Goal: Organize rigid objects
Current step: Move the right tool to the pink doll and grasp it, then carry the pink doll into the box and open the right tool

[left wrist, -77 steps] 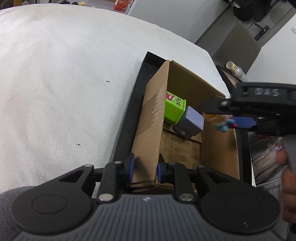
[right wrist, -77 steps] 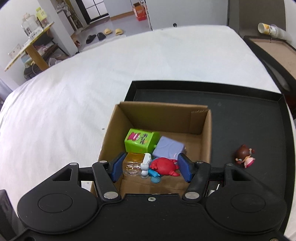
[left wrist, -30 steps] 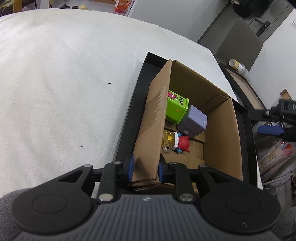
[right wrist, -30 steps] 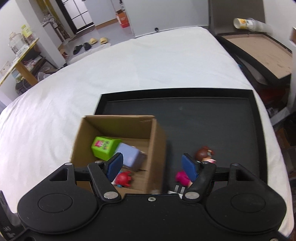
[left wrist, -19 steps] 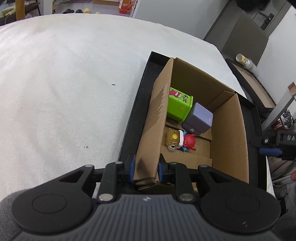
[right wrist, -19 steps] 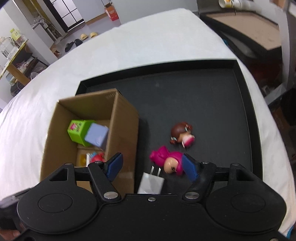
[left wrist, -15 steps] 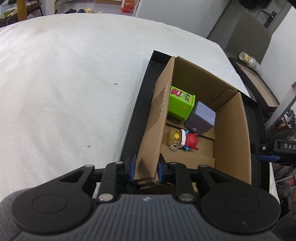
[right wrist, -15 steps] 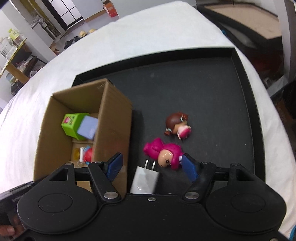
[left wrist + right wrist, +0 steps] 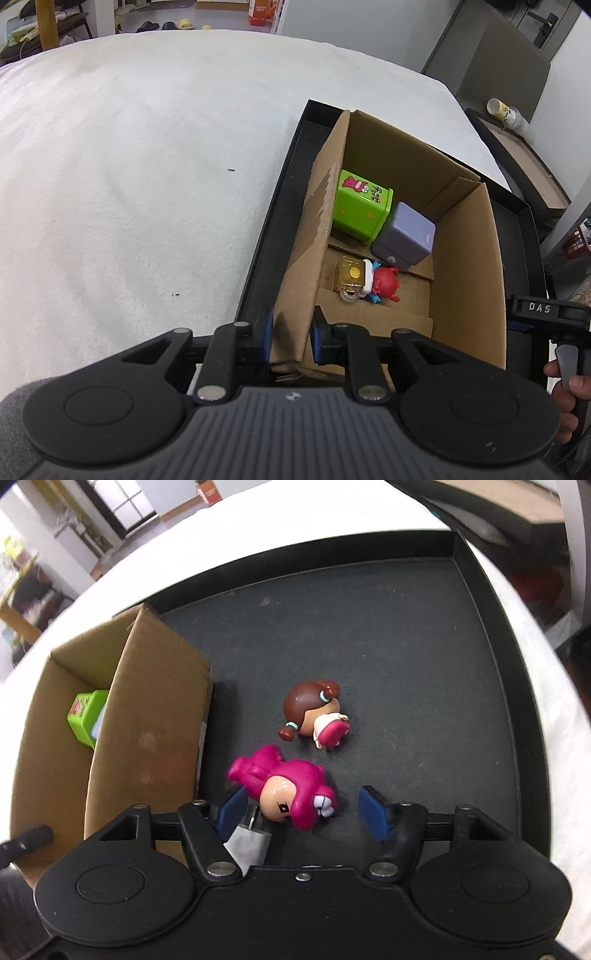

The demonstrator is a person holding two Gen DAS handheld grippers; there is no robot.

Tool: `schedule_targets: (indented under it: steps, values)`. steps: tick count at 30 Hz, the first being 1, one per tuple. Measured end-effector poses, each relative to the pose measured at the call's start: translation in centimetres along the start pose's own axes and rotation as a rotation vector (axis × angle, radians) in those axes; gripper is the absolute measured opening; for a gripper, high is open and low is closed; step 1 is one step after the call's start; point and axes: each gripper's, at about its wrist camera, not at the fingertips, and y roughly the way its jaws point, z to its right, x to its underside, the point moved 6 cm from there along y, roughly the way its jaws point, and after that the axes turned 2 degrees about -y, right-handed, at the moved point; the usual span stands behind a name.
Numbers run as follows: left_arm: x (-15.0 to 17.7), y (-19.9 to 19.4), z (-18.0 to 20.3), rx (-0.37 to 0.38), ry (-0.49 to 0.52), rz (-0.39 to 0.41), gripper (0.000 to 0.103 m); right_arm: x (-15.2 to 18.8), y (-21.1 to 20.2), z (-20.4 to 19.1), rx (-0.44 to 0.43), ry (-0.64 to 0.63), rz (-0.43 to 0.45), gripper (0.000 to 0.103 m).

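Both grippers work: our left gripper (image 9: pixel 290 341) jaws clamp the cardboard box (image 9: pixel 469 266) wall; our right gripper (image 9: pixel 301 812) jaws are closing around the pink figure (image 9: pixel 291 788), not yet pressing.

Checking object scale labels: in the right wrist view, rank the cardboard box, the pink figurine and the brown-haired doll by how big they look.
1. cardboard box, far the largest.
2. pink figurine.
3. brown-haired doll.
The figurine lies nearer the camera than the doll, so their true order is unsure.

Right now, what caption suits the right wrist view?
Right gripper closing around pink figurine on black tray, beside cardboard box.
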Motion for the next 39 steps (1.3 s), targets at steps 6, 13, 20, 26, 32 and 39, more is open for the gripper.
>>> schedule_targets:
  steps: [6, 13, 20, 26, 32, 39]
  values:
    - [0.1, -0.1, -0.1, -0.002, -0.009, -0.001, 0.019, 0.3, -0.1, 0.1, -0.026, 0.016, 0.007, 0.041]
    - [0.1, -0.3, -0.3, 0.012, -0.012, 0.004, 0.019, 0.1, -0.9, 1.1, -0.015, 0.065, 0.015, 0.041]
    - [0.2, -0.5, -0.4, 0.021, -0.014, 0.009, 0.019, -0.4, -2.9, 0.7, -0.003, 0.041, 0.049, 0.041]
    - [0.3, -0.6, -0.3, 0.019, -0.005, 0.008, 0.019, -0.5, -4.0, -0.1, 0.004, 0.014, 0.059, 0.041]
    - [0.2, -0.9, -0.5, 0.059, -0.023, 0.022, 0.019, -0.8, -5.6, -1.0, 0.023, 0.0, 0.082, 0.041]
    - [0.3, -1.0, -0.7, 0.061, -0.015, 0.032, 0.02, -1.5, -7.2, -2.8, 0.025, -0.003, 0.112, 0.041]
